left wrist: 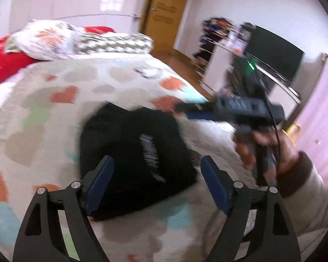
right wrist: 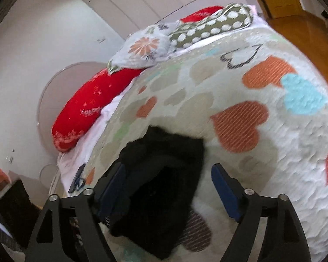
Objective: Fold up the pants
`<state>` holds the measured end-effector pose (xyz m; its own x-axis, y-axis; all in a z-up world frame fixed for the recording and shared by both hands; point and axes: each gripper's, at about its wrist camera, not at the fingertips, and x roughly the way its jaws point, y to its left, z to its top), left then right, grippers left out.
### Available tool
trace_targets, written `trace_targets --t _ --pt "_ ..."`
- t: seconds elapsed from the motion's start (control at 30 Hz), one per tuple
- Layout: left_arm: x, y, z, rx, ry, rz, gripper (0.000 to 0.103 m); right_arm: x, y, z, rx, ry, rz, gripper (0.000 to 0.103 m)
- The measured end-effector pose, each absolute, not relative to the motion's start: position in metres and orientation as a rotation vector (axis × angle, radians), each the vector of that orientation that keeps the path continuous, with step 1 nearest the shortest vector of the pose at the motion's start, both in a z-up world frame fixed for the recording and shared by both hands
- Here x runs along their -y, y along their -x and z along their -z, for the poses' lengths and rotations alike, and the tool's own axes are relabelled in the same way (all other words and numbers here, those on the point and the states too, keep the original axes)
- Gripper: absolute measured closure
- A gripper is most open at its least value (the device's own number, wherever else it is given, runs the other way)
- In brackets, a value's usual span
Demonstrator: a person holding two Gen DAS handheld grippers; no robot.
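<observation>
Centrally, the black pants [left wrist: 137, 163] lie folded on the bedspread [left wrist: 54, 113], ahead of and between both tools' fingers. Left gripper [left wrist: 157, 183]: jaws wide, holding nothing. Right gripper [right wrist: 168, 187]: jaws wide, empty, above the pants. Pillows [right wrist: 94, 100] lie beyond.

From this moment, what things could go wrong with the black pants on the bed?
1. Both the left gripper and the right gripper are open and hold nothing, so the folded black pants lie loose on the soft heart-pattern blanket and might spring open.
2. Both views are blurred by motion; a fast move could let a finger catch the fabric and disturb the fold.
3. The right gripper is near the left one; they might collide.
</observation>
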<state>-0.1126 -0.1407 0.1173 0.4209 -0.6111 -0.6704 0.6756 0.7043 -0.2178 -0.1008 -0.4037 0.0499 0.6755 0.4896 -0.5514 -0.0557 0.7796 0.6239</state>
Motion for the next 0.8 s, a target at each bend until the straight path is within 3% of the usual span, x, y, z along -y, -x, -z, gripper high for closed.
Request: trace_targets --t 0.17,0.23,0.27,0.37,0.47,0.57,0.7,0.8 --pt "0.119 0.067 -0.105 -0.817 -0.067 0.648 0.021 0.381 0.080 -0.029 -0.878 -0.634 -0.357 0.018" --pt "0.121 0.050 -0.091 -0.871 -0.066 0.584 0.021 0.367 0.073 -0.029 -0.870 -0.566 -0.372 0.044" --pt "0.120 0.051 -0.087 -0.880 -0.049 0.586 0.021 0.361 0.073 -0.033 -0.862 -0.513 -0.379 0.074" --pt "0.120 0.059 -0.079 -0.891 0.001 0.622 0.021 0.349 0.083 -0.056 -0.790 -0.372 -0.398 0.084" --pt "0.131 0.065 -0.064 -0.929 0.006 0.660 0.021 0.355 0.085 -0.042 -0.872 -0.284 -0.323 0.081" --pt "0.140 0.075 -0.051 -0.948 -0.053 0.652 0.021 0.363 0.086 -0.037 -0.914 -0.248 -0.273 0.046" --pt "0.133 0.081 -0.050 -0.951 -0.039 0.646 0.021 0.364 0.079 -0.091 -0.768 -0.199 -0.282 0.044" --pt "0.127 0.083 -0.054 -0.946 -0.005 0.640 0.021 0.339 0.047 -0.104 -0.781 -0.164 -0.425 0.047"
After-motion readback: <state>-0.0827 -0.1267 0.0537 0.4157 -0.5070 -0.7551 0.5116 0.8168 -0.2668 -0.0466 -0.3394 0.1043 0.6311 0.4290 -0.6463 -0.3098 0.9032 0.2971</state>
